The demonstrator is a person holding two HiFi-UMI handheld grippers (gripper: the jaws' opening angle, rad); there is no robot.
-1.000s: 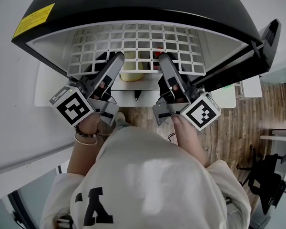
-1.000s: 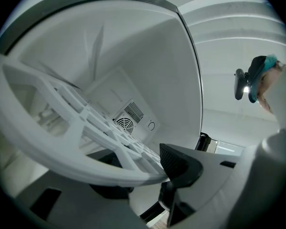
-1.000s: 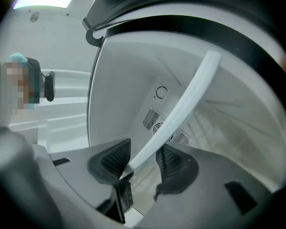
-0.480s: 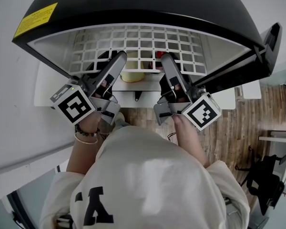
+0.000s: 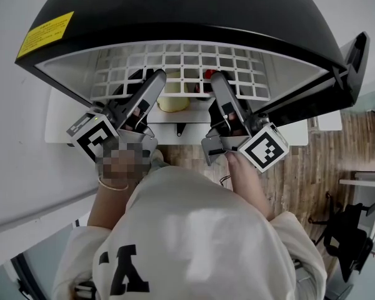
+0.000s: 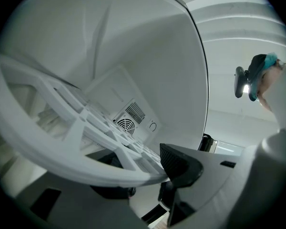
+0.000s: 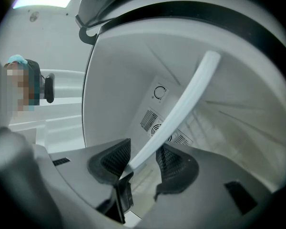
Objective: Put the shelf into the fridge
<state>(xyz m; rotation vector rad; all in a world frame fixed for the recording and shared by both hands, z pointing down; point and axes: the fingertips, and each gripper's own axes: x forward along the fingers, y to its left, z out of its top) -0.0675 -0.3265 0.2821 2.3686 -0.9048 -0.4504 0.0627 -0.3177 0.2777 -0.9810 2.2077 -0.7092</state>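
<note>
The white grid shelf lies roughly level inside the open black fridge. Both grippers hold its front rim. My left gripper is shut on the rim left of centre. In the left gripper view the shelf sweeps across from the left and ends against the dark pad. My right gripper is shut on the rim right of centre. In the right gripper view the rim runs as a white bar between the two ribbed pads of that gripper.
The fridge door stands open at the right. Below the shelf sit a pale yellow object and something red. A fan vent and a dial are on the back wall. White walls close in on both sides.
</note>
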